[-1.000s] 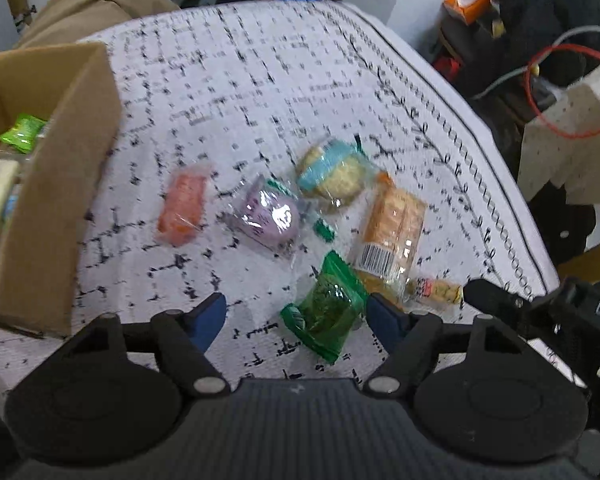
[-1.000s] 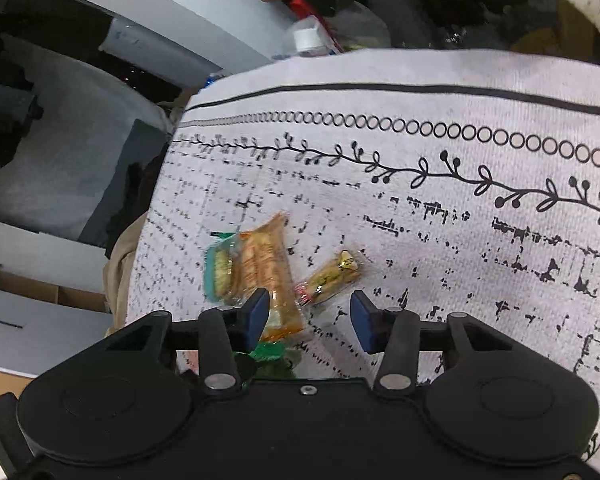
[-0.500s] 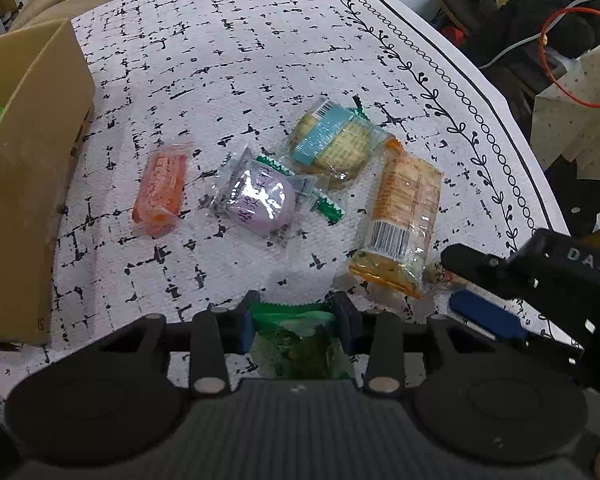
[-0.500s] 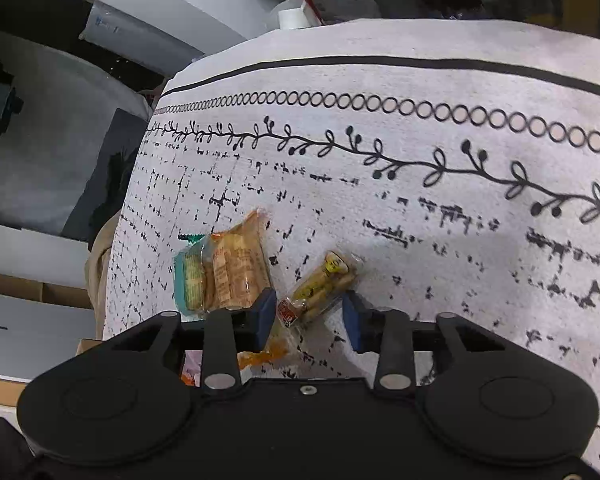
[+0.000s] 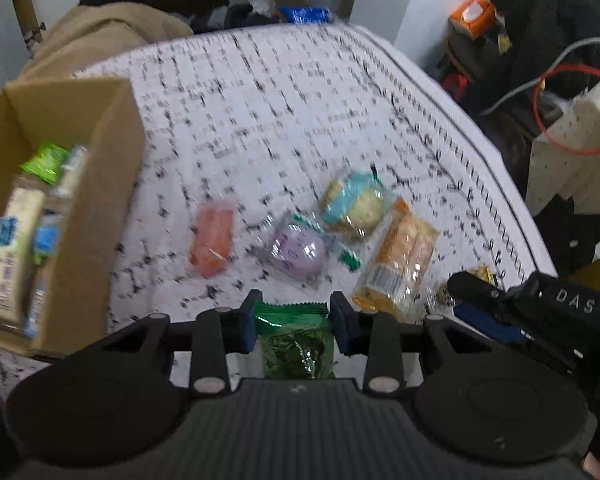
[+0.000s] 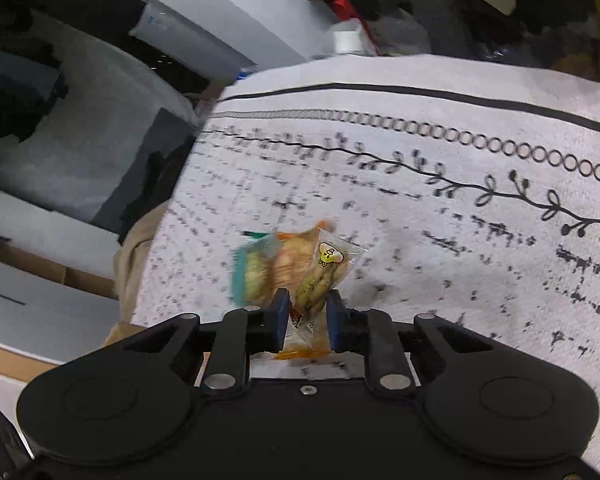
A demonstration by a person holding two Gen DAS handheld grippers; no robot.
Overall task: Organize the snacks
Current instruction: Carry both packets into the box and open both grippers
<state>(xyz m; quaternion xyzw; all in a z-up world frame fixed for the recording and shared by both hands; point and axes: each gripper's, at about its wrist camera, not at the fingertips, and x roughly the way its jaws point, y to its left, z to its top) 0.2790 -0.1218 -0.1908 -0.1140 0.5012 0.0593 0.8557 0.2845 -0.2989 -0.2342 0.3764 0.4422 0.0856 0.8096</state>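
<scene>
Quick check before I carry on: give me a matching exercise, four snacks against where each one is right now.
Snacks:
1. green packet
2. peanut packet
3. purple snack
4. lime packet

Places:
A. inside the cardboard box
B. held in the right hand-held gripper
C. lying on the tablecloth
D. held in the left hand-held gripper

Pairs: 1-D, 2-B, 3-C, 4-A
</scene>
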